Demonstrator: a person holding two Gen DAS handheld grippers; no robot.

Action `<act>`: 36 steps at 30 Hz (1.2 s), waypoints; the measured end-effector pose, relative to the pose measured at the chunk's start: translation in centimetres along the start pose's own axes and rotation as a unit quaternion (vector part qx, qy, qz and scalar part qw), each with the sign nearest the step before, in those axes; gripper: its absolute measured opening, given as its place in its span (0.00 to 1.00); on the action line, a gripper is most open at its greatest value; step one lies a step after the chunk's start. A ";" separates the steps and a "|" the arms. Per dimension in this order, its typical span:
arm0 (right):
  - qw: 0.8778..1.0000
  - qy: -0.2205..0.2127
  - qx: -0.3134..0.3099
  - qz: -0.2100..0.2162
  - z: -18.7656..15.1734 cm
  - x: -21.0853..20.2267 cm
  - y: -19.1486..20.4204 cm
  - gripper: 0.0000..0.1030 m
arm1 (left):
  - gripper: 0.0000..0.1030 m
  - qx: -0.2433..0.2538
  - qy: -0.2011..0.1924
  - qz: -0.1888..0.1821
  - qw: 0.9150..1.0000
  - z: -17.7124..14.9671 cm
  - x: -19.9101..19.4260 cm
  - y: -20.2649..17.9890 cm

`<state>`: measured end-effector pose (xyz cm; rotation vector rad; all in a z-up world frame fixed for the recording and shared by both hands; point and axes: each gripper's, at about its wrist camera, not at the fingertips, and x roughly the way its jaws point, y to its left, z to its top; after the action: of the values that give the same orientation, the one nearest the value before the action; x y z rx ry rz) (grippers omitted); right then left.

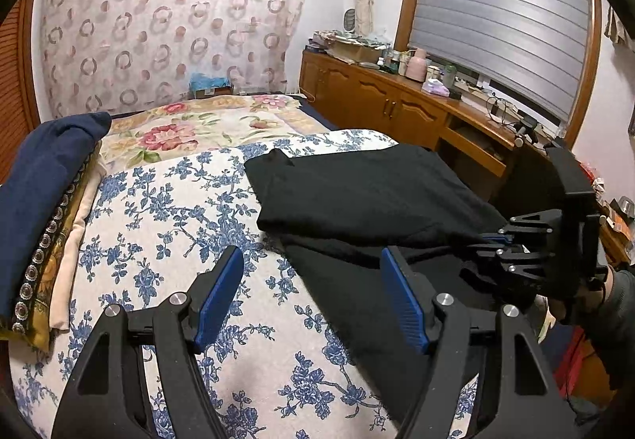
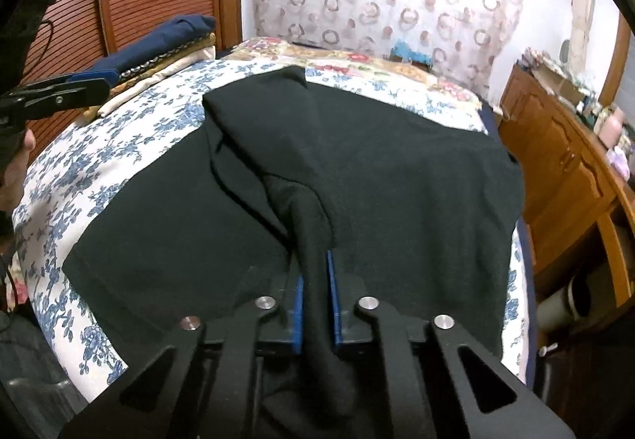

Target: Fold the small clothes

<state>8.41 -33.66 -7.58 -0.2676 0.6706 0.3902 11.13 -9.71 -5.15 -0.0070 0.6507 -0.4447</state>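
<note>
Right hand-held gripper [image 2: 315, 296] pinches a raised fold of the black garment [image 2: 397, 181] on the bed [image 2: 79, 177]. Left hand-held gripper [image 1: 313, 292] hovers spread, empty, above the bed.

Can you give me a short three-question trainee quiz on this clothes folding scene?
1. True or false: the right tongs are shut on the black garment.
2. Which tongs are open? A) left B) right
3. Fill in: the folded stack by the left tongs has a ____ item on top.

Key: 1 true. 2 A. 3 navy.
</note>
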 end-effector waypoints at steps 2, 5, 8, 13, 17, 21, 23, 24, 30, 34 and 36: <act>1.000 -0.010 -0.002 0.002 0.0 -0.6 0.3 0.08 | 0.70 0.000 0.000 -0.001 1.000 0.0 0.1 0.0; 1.000 -0.031 -0.005 0.003 0.2 -2.0 0.9 0.08 | 0.70 0.000 0.000 -0.002 1.000 -0.1 0.0 -0.1; 0.998 -0.059 -0.001 -0.001 0.7 -3.9 0.9 0.08 | 0.70 0.001 0.001 -0.002 1.000 -0.2 0.1 -0.3; 0.996 -0.089 0.005 -0.016 1.1 -6.7 0.4 0.07 | 0.70 0.002 0.004 -0.006 1.000 -0.3 0.3 -0.6; 0.995 -0.090 0.023 -0.035 0.3 -8.5 -0.7 0.07 | 0.70 0.003 0.006 -0.009 1.000 -0.2 0.5 -0.7; 0.997 -0.042 0.053 -0.036 -1.7 -7.8 -2.3 0.07 | 0.70 0.007 0.006 -0.013 1.000 -0.2 0.6 -1.3; 0.997 -0.021 0.061 -0.052 -3.1 -6.9 -2.7 0.07 | 0.70 0.011 0.005 -0.015 1.000 -0.2 0.6 -1.7; 0.996 -0.010 0.062 -0.057 -3.6 -6.4 -2.8 0.07 | 0.70 0.012 0.005 -0.015 1.000 -0.2 0.6 -1.8; 0.997 -0.002 0.064 -0.045 -4.4 -6.5 -2.6 0.14 | 0.70 0.019 0.005 -0.014 1.000 -0.1 0.6 -2.5; 0.998 -0.025 0.044 -0.042 -3.1 -7.6 -1.9 0.22 | 0.70 0.020 0.001 -0.014 1.000 -0.1 0.4 -2.6; 0.998 -0.039 0.038 -0.040 -2.3 -7.9 -1.6 0.44 | 0.70 0.021 -0.001 -0.012 1.000 -0.1 0.4 -2.7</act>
<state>2.15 -37.98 -4.02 -0.2052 0.5939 0.2960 10.26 -12.27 -5.08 0.0249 0.6405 -0.4813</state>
